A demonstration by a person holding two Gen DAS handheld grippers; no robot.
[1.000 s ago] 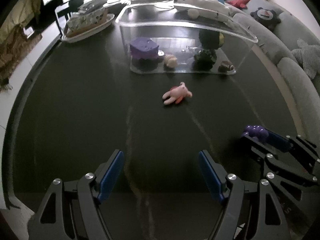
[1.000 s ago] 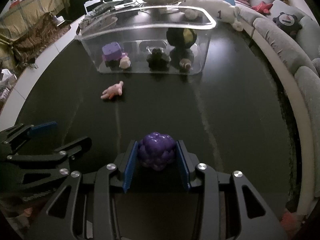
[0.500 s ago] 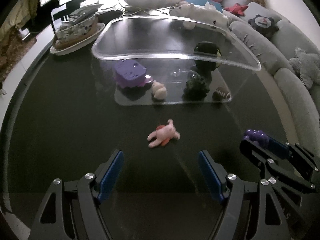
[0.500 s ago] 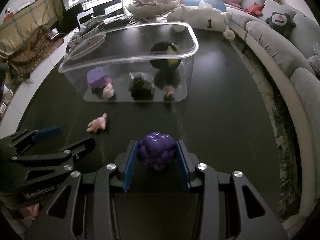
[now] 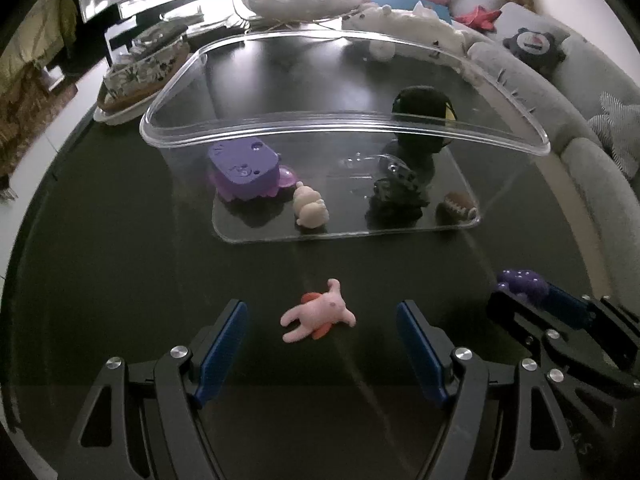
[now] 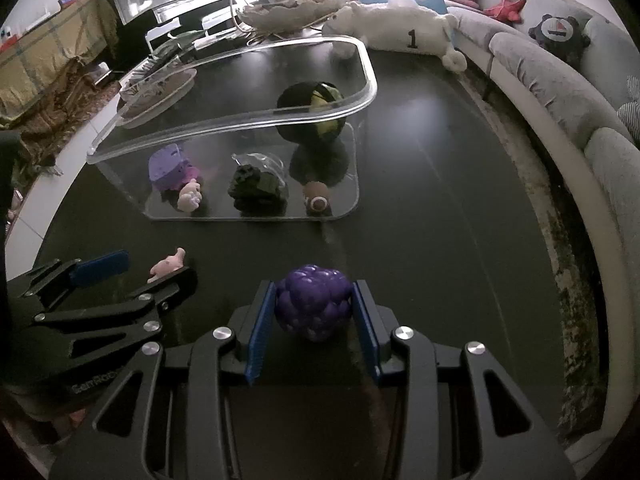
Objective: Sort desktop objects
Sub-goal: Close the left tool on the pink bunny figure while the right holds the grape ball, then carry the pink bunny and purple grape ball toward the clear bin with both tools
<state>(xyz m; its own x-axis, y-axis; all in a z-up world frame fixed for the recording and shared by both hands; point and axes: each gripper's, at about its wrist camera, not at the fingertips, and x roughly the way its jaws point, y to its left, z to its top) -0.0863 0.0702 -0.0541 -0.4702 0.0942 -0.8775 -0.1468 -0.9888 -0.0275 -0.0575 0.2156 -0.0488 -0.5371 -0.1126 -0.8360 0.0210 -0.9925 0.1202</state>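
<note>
Left hand-held gripper [image 5: 320,344] — pitched steeply down toward the dark surface [image 5: 120,264], jaws spread wide and holding nothing. The pink rabbit figure [image 5: 318,316] lies flat on the surface between the two blue pads, touching neither. Right hand-held gripper [image 6: 313,312] — likewise angled down, just beside the left one, its pads pinching a purple grape cluster [image 6: 313,302] clear of the surface. Beyond both stands the clear plastic bin [image 5: 344,120], open-topped, with a purple block toy [image 5: 244,168], a pale small figure [image 5: 310,208], a dark crumpled toy [image 5: 396,196], a small brown football [image 5: 458,206] and a black-and-yellow ball [image 5: 424,108] inside. A grey sofa [image 6: 560,92] curves along the right edge.
</note>
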